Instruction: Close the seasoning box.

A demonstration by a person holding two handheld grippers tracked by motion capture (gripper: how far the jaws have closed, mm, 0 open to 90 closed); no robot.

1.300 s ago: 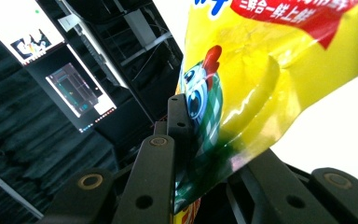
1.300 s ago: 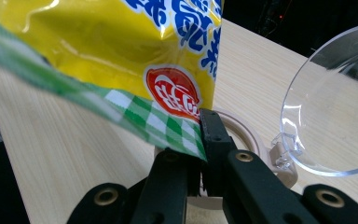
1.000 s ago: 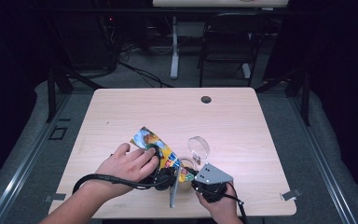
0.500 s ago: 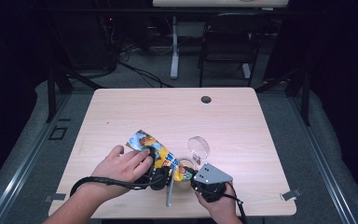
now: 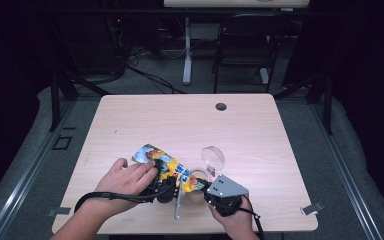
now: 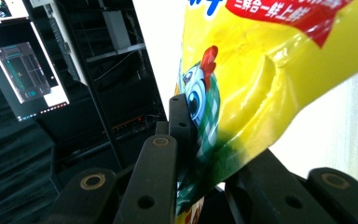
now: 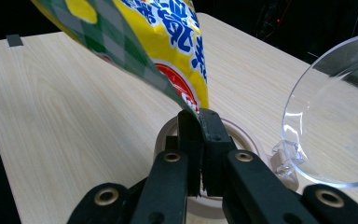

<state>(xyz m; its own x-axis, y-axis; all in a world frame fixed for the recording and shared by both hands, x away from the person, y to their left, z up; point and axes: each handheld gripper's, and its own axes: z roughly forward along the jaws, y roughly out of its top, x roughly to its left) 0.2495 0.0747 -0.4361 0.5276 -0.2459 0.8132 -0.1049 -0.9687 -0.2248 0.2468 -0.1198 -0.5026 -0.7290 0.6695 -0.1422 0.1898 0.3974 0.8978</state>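
The yellow snack bag [image 5: 166,167] lies slanted across the near part of the wooden table [image 5: 260,130], its lower end hanging right over a round container [image 5: 198,179] whose clear hinged lid [image 5: 213,156] stands open just behind it. The left gripper [image 5: 164,189] is clamped on the side of the bag away from the container; in the left gripper view the foil [image 6: 261,84] is pinched and creased between the two black jaws. The right gripper [image 5: 211,189] has its jaws pressed tight together on the bag's corner [image 7: 193,105], directly above the container's rim [image 7: 242,128]. A slim metal tool [image 5: 178,204], probably a spoon or similar, lies on the table just beside the container, toward the left hand [image 5: 125,177].

This looks like tearing or opening the bag over the container. The main risk is in how the two grips pull. If the right gripper's hold on that thin corner slips, the foil springs free and nothing opens. If the pull is sudden, the bag may split wide and scatter its contents past the rim onto the table. The bag or the right gripper could also knock the light container or its lid aside.
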